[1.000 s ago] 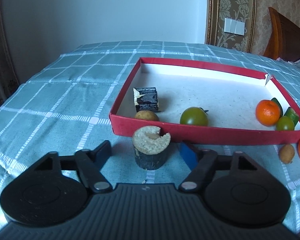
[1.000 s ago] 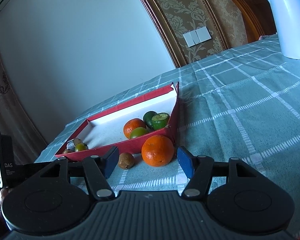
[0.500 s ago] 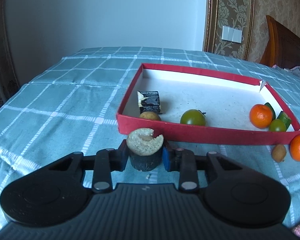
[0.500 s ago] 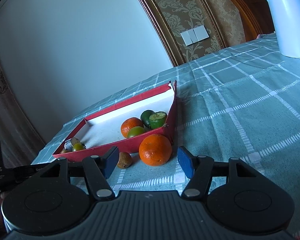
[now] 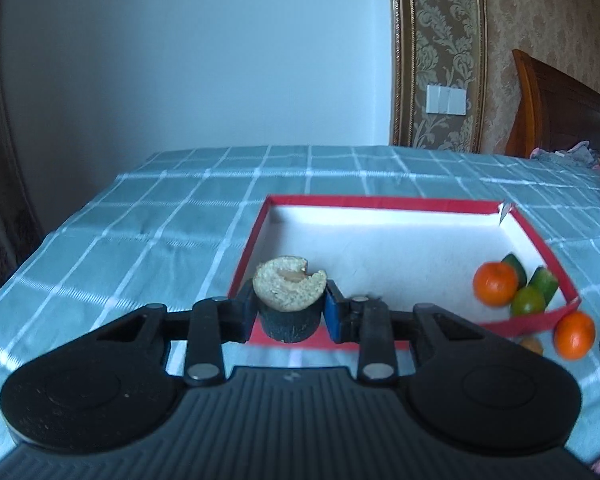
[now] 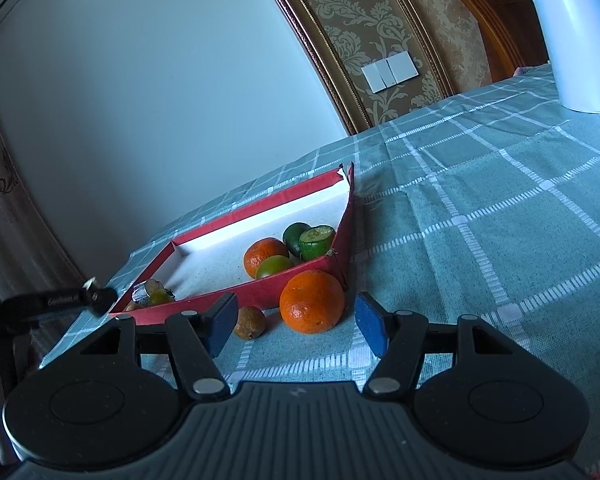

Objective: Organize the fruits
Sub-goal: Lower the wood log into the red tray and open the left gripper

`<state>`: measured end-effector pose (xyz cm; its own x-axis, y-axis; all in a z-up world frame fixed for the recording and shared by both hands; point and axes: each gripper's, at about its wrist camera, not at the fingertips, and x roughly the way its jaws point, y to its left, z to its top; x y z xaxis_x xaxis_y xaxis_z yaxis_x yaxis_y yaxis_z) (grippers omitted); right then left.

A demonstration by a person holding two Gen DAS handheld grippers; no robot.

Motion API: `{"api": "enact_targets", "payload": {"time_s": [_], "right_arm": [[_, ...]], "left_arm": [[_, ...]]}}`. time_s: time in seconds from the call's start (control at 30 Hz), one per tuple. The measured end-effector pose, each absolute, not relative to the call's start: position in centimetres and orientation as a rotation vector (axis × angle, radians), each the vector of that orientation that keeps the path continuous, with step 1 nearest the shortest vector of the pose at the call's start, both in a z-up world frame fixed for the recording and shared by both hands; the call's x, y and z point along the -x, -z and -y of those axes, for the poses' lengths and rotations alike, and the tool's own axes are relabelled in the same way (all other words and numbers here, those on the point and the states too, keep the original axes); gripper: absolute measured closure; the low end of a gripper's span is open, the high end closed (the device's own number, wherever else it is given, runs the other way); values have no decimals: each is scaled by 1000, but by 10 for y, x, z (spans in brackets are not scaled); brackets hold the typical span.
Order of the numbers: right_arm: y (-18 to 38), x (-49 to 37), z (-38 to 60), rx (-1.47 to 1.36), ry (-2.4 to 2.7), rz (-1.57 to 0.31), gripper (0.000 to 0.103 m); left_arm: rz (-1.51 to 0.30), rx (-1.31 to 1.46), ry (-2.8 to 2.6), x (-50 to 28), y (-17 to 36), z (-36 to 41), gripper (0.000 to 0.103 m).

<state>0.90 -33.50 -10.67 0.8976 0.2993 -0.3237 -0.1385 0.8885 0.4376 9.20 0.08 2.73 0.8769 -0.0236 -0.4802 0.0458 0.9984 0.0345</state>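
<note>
A: What is the left claw (image 5: pixel 289 312) doing?
B: It is clamping a dark cylindrical chunk (image 5: pixel 289 300) with a pale, grainy, notched top, low centre of frame, in front of the red cardboard tray (image 5: pixel 380 201).
A: And the right claw (image 6: pixel 296 326)?
B: It is gaping apart, gripping nothing; a dimpled orange (image 6: pixel 312 301) and a small brown fruit (image 6: pixel 249 323) are sitting between its fingers on the checked cloth surface (image 6: pixel 480 208), beside the tray's wall.

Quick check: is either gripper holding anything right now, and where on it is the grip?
The left gripper holds the dark cut chunk, pinched across its dark sides below the pale cut face. The right gripper is open and holds nothing; the orange sits ahead of it.
</note>
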Motion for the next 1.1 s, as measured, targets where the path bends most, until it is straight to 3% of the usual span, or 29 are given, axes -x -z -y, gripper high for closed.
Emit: {"api": "enact_targets", "payload": {"time_s": [0.83, 0.93, 1.0, 1.1], "right_arm": [[106, -8, 338, -443, -251, -391, 39], [106, -8, 338, -444, -250, -390, 39], [107, -8, 338, -443, -249, -392, 39], [107, -9, 338, -443, -247, -393, 39]], "left_arm": [[-608, -104, 65, -178, 10, 31, 71], [-597, -128, 70, -175, 11, 34, 61], [-588, -125, 72, -173, 9, 33, 48], [-575, -118, 70, -170, 5, 32, 39]]}}
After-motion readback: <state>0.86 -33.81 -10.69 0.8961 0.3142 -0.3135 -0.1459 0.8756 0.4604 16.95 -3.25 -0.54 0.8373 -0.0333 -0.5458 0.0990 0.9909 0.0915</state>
